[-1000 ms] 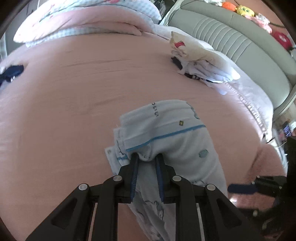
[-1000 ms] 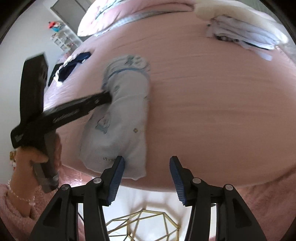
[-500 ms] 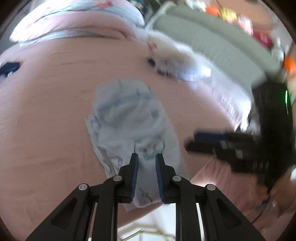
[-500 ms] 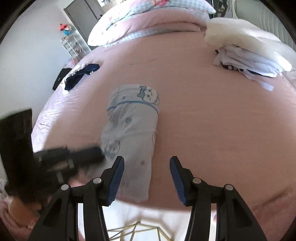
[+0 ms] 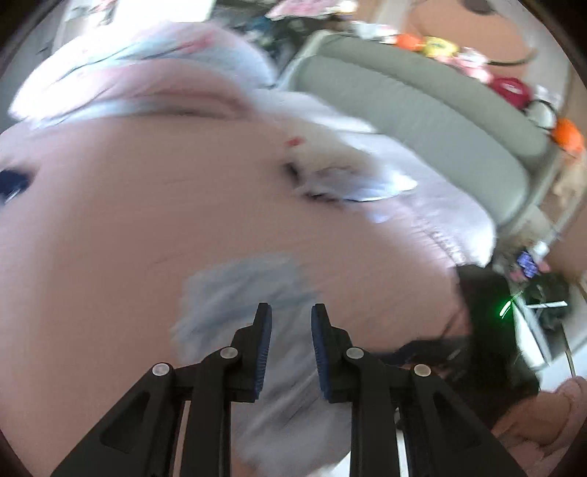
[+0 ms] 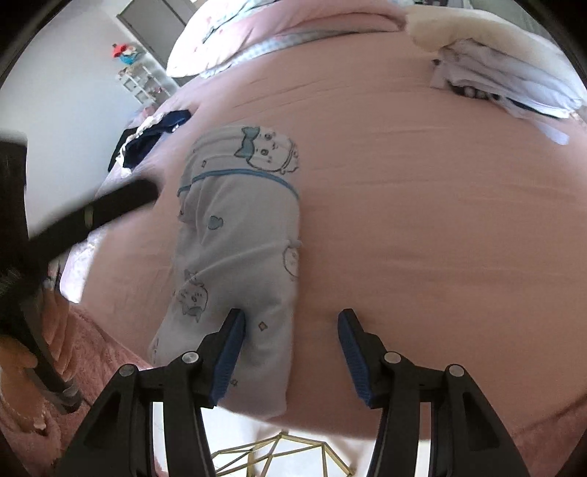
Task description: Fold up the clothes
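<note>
A light-blue printed child's garment (image 6: 242, 257) lies folded into a long strip on the pink bed (image 6: 422, 220), its near end hanging over the front edge. My right gripper (image 6: 291, 348) is open, low over that near end, with one fingertip (image 6: 231, 341) over the cloth. My left gripper (image 5: 291, 346) is slightly open and empty above the blurred garment (image 5: 238, 293). It shows in the right wrist view (image 6: 91, 216) as a dark blur beside the garment's left side.
A pile of white and pale clothes (image 6: 510, 80) lies at the far right of the bed. A dark navy garment (image 6: 154, 135) lies at the left edge. Pillows (image 6: 279, 33) sit at the head. A grey-green headboard (image 5: 422, 121) stands beyond. A gold wire frame (image 6: 279, 455) stands below.
My left gripper let go of the garment's far end and pulled back toward the near side. The garment now lies flat. My right gripper moved closer over its near end.
</note>
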`<state>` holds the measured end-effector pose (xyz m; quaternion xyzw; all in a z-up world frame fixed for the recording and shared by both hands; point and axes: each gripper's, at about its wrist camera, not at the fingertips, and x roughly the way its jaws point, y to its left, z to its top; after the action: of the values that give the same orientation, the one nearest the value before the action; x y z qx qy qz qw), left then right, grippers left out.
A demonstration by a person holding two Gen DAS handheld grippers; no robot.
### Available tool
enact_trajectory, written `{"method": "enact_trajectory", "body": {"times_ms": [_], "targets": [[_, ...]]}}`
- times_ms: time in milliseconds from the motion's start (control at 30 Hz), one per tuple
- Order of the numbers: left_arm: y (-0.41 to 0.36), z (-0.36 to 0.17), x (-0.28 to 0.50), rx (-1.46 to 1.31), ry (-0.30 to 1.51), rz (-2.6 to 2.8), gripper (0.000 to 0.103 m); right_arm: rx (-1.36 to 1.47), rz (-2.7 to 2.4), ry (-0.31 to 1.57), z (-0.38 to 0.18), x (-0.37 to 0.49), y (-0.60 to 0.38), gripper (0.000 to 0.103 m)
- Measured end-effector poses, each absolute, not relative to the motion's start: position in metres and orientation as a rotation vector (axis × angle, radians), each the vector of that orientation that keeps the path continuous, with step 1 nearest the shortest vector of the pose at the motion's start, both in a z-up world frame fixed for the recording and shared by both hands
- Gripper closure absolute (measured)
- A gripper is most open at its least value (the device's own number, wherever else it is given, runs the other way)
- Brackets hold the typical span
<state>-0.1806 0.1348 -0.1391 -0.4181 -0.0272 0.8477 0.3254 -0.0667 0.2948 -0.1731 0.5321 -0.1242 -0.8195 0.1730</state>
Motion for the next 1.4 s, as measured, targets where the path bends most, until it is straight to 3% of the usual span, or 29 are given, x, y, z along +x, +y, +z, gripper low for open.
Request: {"method": "enact_trajectory", "body": {"times_ms": [133,200,367,467,533,700,867,967,1267,1400], "targets": [[0.151,-0.181,-0.207,-1.248,-0.048,2.228,0.082,1.481,-2.325,-0.369,-0.18,-0.061,0.298,0.051],[0.14,-0.189,-0.216,-1.27,-0.159,2.237,0.086,1.478,-2.321,-0.375,-0.182,-0.058,0.295,0.053],[0.139,-0.185,-0.22,-1.261,-0.128,2.351,0.087,1.482,-2.343,-0.268,-0.179,-0.046,0.279,0.052],[0.115,-0.172,-0.202,-1.241,-0.23,2.425,0.087,1.506,-2.3,-0.214,-0.172,-0.041,0.275,0.051],[0.096,-0.164,-0.179,-1.198,-0.302,2.391,0.087,1.5,-2.211,-0.29,-0.162,-0.041,0.282,0.051],[0.113,-0.177,-0.141,-1.201,-0.201,2.21,0.087,1.339,-2.384,-0.406,-0.125,-0.075,0.32,0.051],[0.134,-0.209,-0.149,-1.285,-0.215,2.133,0.087,1.491,-2.296,-0.345,-0.162,-0.158,0.306,0.051],[0.131,-0.224,-0.159,-1.346,-0.301,2.075,0.087,1.471,-2.181,-0.504,-0.181,-0.177,0.306,0.051],[0.127,-0.225,-0.164,-1.342,-0.357,2.036,0.088,1.437,-2.377,-0.162,-0.19,-0.199,0.264,0.052],[0.131,-0.216,-0.164,-1.327,-0.343,2.052,0.087,1.411,-2.419,-0.26,-0.161,-0.187,0.279,0.052]]}}
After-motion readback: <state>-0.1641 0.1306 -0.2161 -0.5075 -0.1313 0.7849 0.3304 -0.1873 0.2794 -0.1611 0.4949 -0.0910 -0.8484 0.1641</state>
